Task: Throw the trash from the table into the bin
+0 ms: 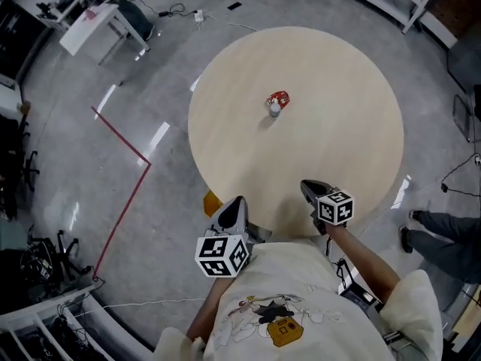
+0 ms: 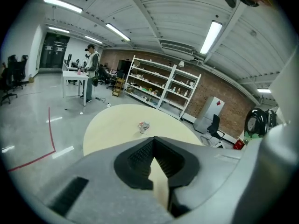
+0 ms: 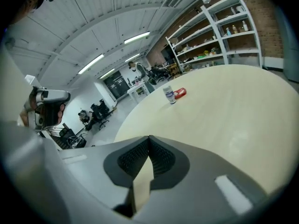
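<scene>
Trash [image 1: 276, 104]: two small items lying together near the middle of the round table, well apart from both grippers.

Grey floor [image 1: 90, 164]: polished and reflective, crossed by a red tape line [image 1: 120, 194] that bends left of the table.

Round table [image 1: 338, 126]: pale wood top, bare except for the two items at its centre. It also shows in the left gripper view [image 2: 112, 120] and the right gripper view [image 3: 224, 111].

Shelving [image 2: 159, 85]: white open racks against a brick wall beyond the table, seen again in the right gripper view [image 3: 210, 36].

White desk [image 1: 98, 25]: stands on the floor far from the table. In the left gripper view a person [image 2: 91, 71] stands at it.

Bystander's legs [image 1: 443, 235]: dark trousers and shoes at the right edge of the head view, near the table.

Left gripper [image 1: 237, 201]: held at the near edge of the table and pointing toward its centre. In its own view [image 2: 153, 139] the ribbed pads are clenched tip to tip, with nothing between them.

Right gripper [image 1: 307, 186]: held over the near rim of the table, beside the left one. In its own view [image 3: 148, 139] the jaws are likewise clenched together and empty.

Red wrapper [image 1: 279, 97]: flat on the tabletop on the far side of the bottle, touching it or just beside it [image 3: 180, 93].

Small white bottle [image 1: 274, 110]: upright and capped [image 3: 169, 95].
</scene>
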